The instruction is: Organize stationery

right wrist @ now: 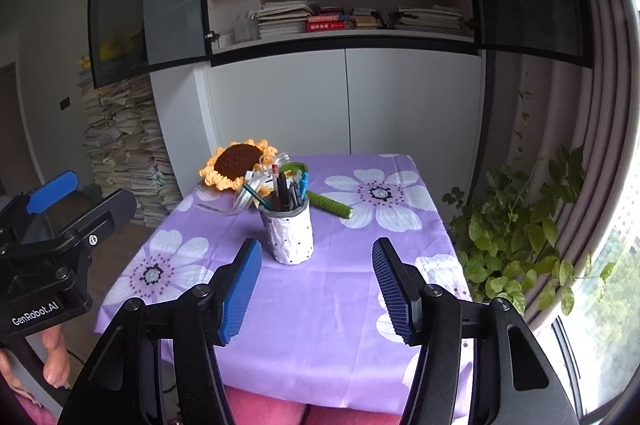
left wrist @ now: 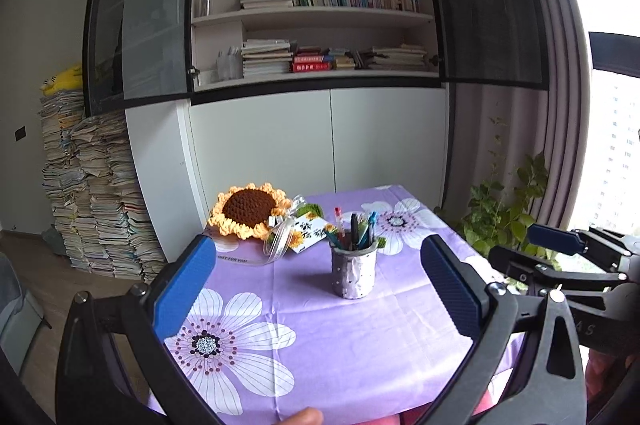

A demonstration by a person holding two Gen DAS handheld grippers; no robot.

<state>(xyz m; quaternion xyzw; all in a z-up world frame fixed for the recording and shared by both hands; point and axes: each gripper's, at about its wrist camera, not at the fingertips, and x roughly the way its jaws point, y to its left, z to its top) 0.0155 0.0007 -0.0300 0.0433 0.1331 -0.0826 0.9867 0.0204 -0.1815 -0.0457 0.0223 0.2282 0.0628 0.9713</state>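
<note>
A white dotted pen holder stands mid-table with several pens upright in it; it also shows in the right wrist view with its pens. My left gripper is open and empty, held above the near part of the table, short of the holder. My right gripper is open and empty, also short of the holder. Each gripper shows at the edge of the other's view, the right one and the left one.
A crochet sunflower with ribbon and a card lies at the table's far left. A green roll lies behind the holder. The purple floral tablecloth covers the table. A plant stands right, paper stacks left.
</note>
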